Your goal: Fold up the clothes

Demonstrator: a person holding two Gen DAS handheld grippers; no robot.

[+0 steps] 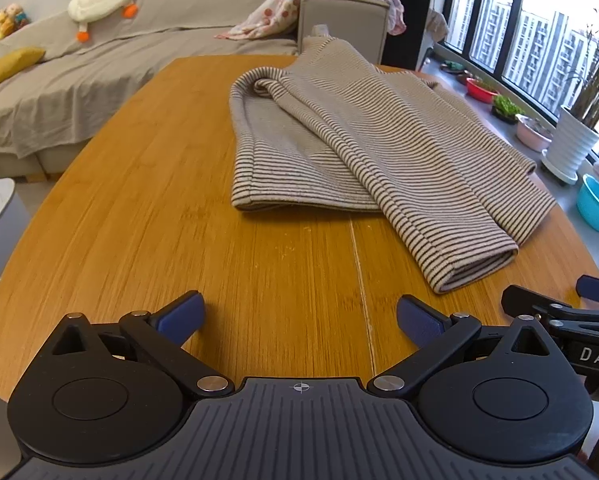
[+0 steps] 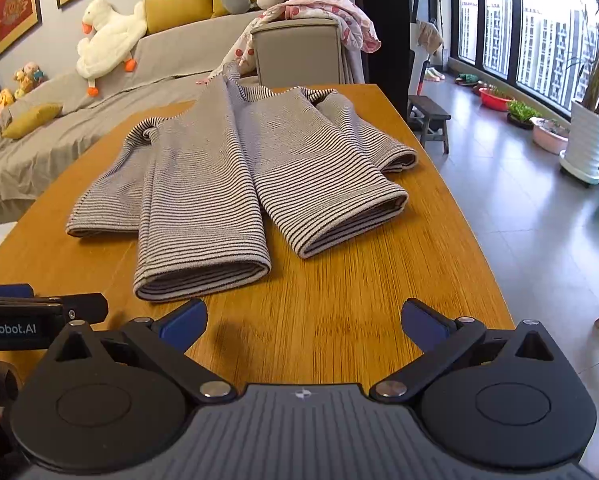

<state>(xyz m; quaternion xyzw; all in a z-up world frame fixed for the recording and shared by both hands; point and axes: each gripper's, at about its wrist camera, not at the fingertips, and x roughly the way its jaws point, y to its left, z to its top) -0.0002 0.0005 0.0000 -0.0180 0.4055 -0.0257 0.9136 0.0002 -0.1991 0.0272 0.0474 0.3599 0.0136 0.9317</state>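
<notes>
A beige sweater with thin dark stripes point(image 1: 363, 148) lies on the wooden table point(image 1: 139, 216), its sleeves laid over the body towards me. It also shows in the right wrist view point(image 2: 227, 172), with both cuffs near the front. My left gripper point(image 1: 299, 320) is open and empty, low over the bare table in front of the sweater. My right gripper point(image 2: 303, 320) is open and empty, just in front of the nearest cuff. Each gripper shows at the edge of the other's view: the right gripper point(image 1: 559, 312) and the left gripper point(image 2: 43, 304).
A grey sofa point(image 1: 79, 80) with a plush goose point(image 2: 107, 36) and a pink patterned blanket point(image 2: 323, 12) stands behind the table. Right of the table are a tiled floor, a small stool point(image 2: 429, 114), plant pots point(image 2: 591, 140), basins point(image 1: 597, 208) and large windows.
</notes>
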